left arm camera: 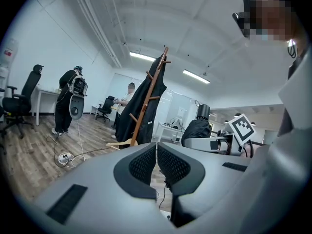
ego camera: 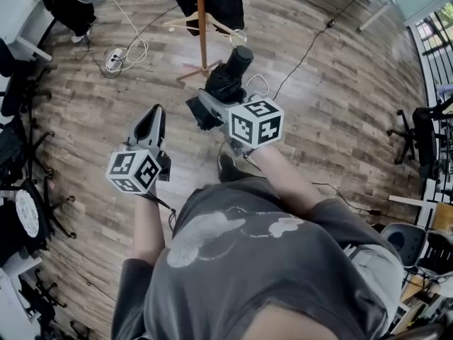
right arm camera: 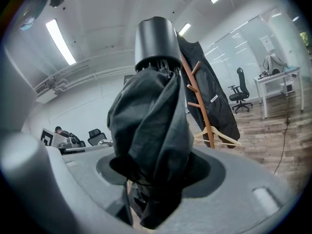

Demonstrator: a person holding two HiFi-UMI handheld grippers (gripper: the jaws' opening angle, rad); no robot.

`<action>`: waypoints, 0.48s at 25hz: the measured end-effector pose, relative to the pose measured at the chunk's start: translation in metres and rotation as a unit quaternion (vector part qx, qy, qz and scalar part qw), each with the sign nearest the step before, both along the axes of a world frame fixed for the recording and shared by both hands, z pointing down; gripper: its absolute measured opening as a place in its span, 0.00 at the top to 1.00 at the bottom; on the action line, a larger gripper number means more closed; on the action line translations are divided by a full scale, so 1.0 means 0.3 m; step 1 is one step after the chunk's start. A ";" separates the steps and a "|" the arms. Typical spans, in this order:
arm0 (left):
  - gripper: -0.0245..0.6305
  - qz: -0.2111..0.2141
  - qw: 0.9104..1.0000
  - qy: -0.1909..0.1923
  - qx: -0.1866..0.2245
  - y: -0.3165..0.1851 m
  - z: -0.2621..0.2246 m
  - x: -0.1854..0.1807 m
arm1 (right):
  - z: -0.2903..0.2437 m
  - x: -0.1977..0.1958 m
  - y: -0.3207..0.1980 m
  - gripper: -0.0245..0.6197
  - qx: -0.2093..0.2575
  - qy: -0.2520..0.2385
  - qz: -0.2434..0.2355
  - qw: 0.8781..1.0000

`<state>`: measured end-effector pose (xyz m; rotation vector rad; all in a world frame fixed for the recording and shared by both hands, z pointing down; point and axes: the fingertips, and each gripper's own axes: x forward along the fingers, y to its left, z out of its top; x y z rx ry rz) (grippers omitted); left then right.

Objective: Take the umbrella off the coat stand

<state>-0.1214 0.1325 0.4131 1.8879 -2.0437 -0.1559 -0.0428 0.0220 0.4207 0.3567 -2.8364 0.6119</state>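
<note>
Right tool holding umbrella, coat stand and hanger beyond

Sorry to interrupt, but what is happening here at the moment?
A person works with two grippers. The right gripper is shut on the folded black umbrella, which is off the coat stand and held apart from it. The left gripper is shut and empty. A dark coat hangs on the stand.

Umbrella before coat stand.
</note>
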 end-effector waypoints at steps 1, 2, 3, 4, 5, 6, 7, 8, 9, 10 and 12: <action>0.95 0.001 1.000 -0.001 0.000 0.020 0.002 0.001 | 0.001 0.002 0.021 0.54 0.004 0.002 0.000 1.000; 0.95 0.002 1.000 -0.001 -0.001 0.038 0.004 0.002 | 0.002 0.004 0.041 0.54 0.009 0.005 -0.001 1.000; 0.95 0.002 1.000 -0.001 0.000 0.054 0.005 0.004 | 0.004 0.006 0.058 0.54 0.013 0.007 -0.002 1.000; 0.95 0.002 1.000 0.000 0.000 0.070 0.006 0.005 | 0.005 0.009 0.075 0.54 0.016 0.009 -0.002 1.000; 0.95 0.003 1.000 0.000 0.001 0.084 0.005 0.006 | 0.005 0.012 0.090 0.54 0.017 0.010 -0.001 1.000; 0.95 0.003 1.000 0.000 0.002 0.097 0.003 0.006 | 0.004 0.015 0.105 0.54 0.016 0.011 0.000 1.000; 0.95 0.004 1.000 0.000 0.003 0.109 0.001 0.008 | 0.004 0.019 0.118 0.54 0.015 0.012 0.002 1.000; 0.95 0.005 1.000 0.001 0.003 0.119 0.000 0.010 | 0.005 0.023 0.130 0.54 0.014 0.012 0.003 1.000; 0.95 0.006 1.000 0.001 0.004 0.128 0.000 0.014 | 0.005 0.029 0.141 0.54 0.013 0.013 0.005 1.000; 0.95 0.008 1.000 0.002 0.004 0.135 0.001 0.019 | 0.006 0.035 0.150 0.54 0.013 0.014 0.006 1.000; 0.95 0.013 1.000 0.003 0.003 0.147 0.005 0.029 | 0.010 0.049 0.167 0.54 0.014 0.016 0.009 1.000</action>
